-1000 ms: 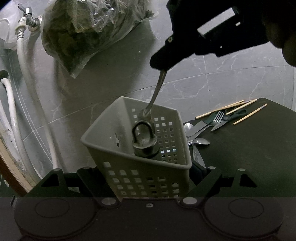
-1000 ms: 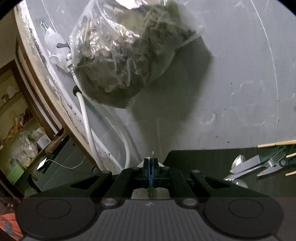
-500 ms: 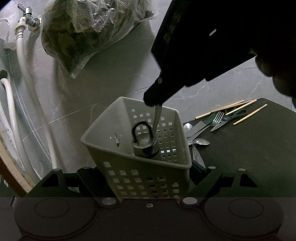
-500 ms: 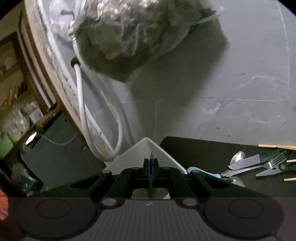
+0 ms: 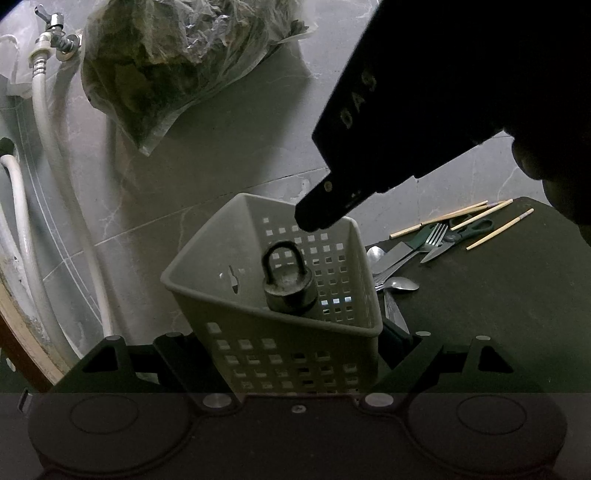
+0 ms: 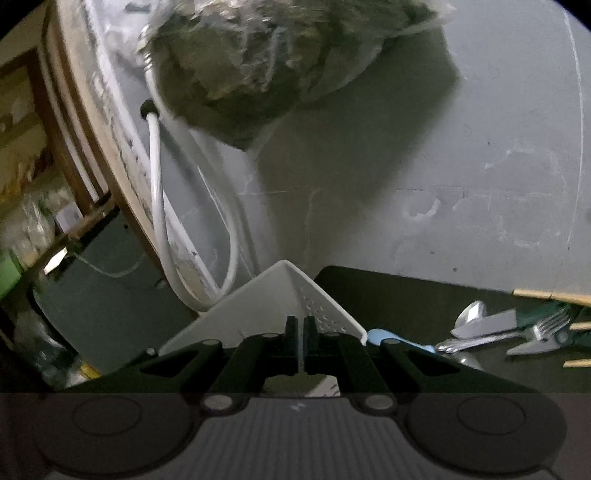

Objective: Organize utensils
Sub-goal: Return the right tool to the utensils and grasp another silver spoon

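Note:
My left gripper is shut on a white perforated basket, one finger on each side wall. A dark ring-topped metal weight sits inside it. In the left wrist view my right gripper hangs with its tip just over the basket's far rim. In its own view the right gripper has its fingers nearly touching above the basket, and no utensil shows between them. On the dark table to the right lie a fork, a spoon, scissors and chopsticks.
A clear plastic bag of dark stuff hangs on the tiled wall behind the basket. A white hose runs down from a tap at the left. A pale blue spoon lies beside the basket near a knife.
My right gripper has come down to the basket's rim. The metal utensil that hung from it into the basket no longer shows. The left gripper and basket stayed still.

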`<action>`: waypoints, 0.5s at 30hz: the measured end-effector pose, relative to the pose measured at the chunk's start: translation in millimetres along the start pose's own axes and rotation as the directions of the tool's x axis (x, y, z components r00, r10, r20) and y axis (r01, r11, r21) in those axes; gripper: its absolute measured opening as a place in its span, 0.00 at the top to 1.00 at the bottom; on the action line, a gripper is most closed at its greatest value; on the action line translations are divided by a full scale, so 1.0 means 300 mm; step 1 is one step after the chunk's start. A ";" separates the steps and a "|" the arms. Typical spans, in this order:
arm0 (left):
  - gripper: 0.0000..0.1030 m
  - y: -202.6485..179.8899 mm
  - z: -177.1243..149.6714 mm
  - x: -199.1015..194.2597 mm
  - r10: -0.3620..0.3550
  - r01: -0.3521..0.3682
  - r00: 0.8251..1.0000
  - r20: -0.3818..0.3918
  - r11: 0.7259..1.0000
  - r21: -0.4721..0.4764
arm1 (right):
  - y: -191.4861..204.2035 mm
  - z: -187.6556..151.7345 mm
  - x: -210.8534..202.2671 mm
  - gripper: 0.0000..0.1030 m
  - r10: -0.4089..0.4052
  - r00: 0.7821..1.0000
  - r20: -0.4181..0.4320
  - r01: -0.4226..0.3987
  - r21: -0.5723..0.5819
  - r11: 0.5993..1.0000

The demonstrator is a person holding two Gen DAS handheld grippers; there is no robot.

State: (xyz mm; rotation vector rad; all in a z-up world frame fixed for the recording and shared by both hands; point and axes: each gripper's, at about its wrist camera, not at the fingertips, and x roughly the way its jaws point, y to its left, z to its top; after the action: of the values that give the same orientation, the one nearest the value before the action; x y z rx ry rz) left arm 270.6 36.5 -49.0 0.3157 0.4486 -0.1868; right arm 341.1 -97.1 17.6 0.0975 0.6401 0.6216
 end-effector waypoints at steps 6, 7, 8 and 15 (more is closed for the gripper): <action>0.16 -0.003 0.002 0.003 -0.002 0.002 1.000 0.000 1.000 -0.001 | -0.001 -0.007 -0.026 0.65 0.074 0.997 0.035 -0.075 0.003 0.997; 0.16 -0.006 0.002 0.003 -0.002 0.002 1.000 0.001 1.000 -0.001 | -0.008 -0.005 -0.038 0.57 0.074 0.996 0.058 -0.075 0.005 0.997; 0.16 -0.006 0.003 0.003 -0.001 0.001 1.000 0.000 1.000 -0.001 | -0.017 -0.005 -0.054 0.55 0.070 0.994 0.083 -0.070 0.008 0.997; 0.16 0.002 -0.002 0.004 0.004 -0.004 1.000 0.002 1.000 -0.004 | -0.161 -0.028 -0.133 0.22 -0.072 0.986 0.153 0.053 0.128 0.990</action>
State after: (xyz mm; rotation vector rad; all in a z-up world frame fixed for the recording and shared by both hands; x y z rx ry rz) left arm 271.6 37.1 -50.0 0.3125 0.4466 -0.1825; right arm 335.8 -160.0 18.9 0.2392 0.5266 0.5077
